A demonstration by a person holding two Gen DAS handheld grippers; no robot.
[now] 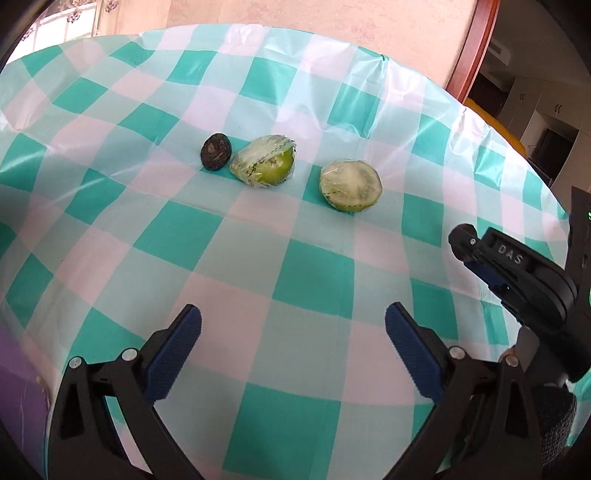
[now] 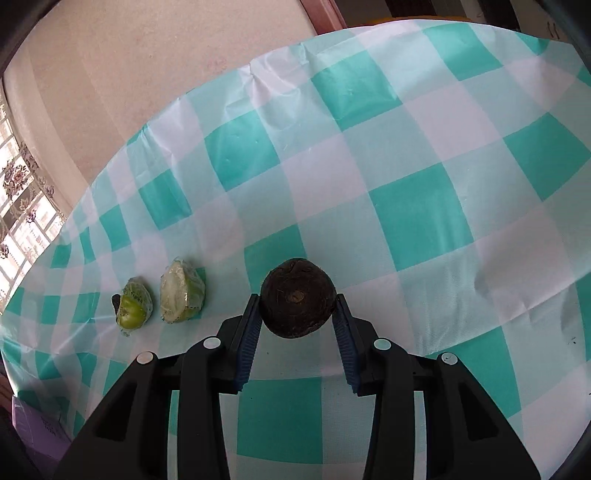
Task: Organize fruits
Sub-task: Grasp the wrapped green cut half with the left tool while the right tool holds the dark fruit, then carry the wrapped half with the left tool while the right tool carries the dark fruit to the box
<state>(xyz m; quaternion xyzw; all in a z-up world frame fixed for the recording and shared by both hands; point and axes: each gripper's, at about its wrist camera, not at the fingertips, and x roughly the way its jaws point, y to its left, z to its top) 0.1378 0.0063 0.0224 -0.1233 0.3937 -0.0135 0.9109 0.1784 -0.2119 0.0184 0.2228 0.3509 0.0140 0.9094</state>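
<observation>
Two halves of a green fruit wrapped in clear film lie on the checked tablecloth: one half (image 1: 265, 162) (image 2: 133, 307) and the other, cut face up (image 1: 351, 185) (image 2: 181, 292). A small dark round fruit (image 1: 216, 151) lies just left of them, mostly hidden in the right wrist view (image 2: 116, 301). My left gripper (image 1: 293, 328) is open and empty, well short of the fruits. My right gripper (image 2: 297, 306) is shut on another dark round fruit (image 2: 297, 297), held above the cloth; its body shows in the left wrist view (image 1: 517, 273).
The round table's teal and white checked cloth (image 1: 303, 280) (image 2: 417, 221) ends at a far edge near a beige wall (image 1: 295, 14). A purple box (image 2: 44, 424) sits at the lower left. A wooden door frame (image 1: 472, 48) stands at the right.
</observation>
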